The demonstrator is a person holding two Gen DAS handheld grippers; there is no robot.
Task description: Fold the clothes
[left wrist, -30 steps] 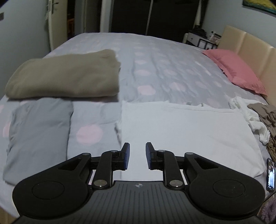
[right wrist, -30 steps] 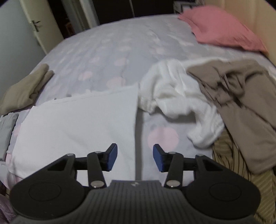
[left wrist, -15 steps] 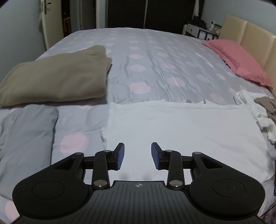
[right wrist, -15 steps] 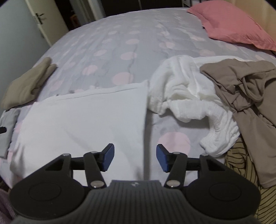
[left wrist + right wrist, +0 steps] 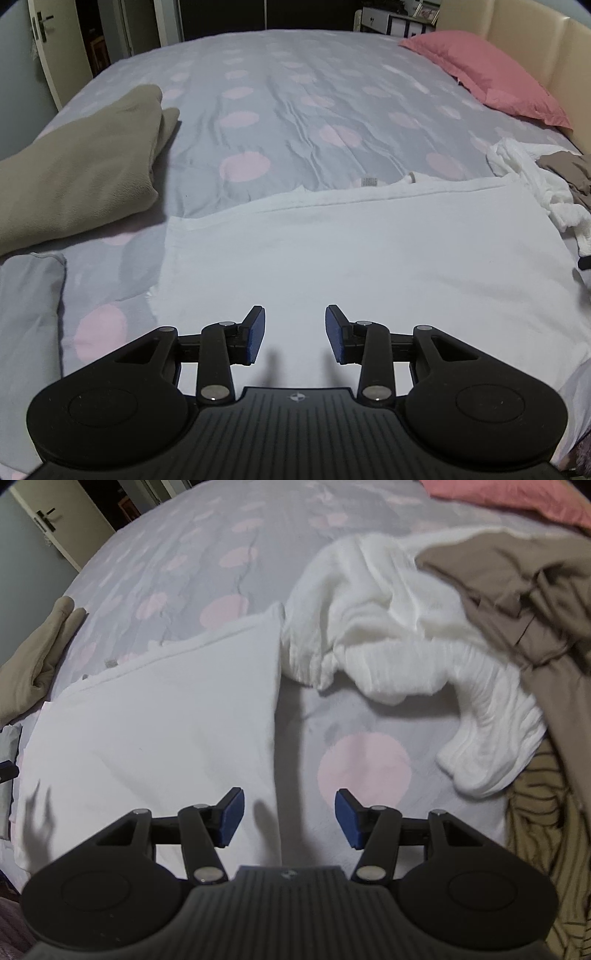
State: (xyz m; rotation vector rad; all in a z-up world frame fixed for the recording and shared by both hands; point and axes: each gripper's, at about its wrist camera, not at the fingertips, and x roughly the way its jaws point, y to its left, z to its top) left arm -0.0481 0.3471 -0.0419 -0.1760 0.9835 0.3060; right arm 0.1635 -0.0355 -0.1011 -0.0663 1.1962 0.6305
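Grey pink-dotted bed cover (image 5: 295,110) — pink pillow (image 5: 491,77), doorway (image 5: 99,40)

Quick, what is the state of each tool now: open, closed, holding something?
Left tool: open, holding nothing, above the flat white garment.
Right tool: open, holding nothing, over that garment's right edge.

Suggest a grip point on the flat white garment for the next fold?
Probably the white garment at its near corners. Its right edge lies straight between the right tongs, so pinch there from above; the left tongs hover over its near-left part. It lies flat, edges exposed.
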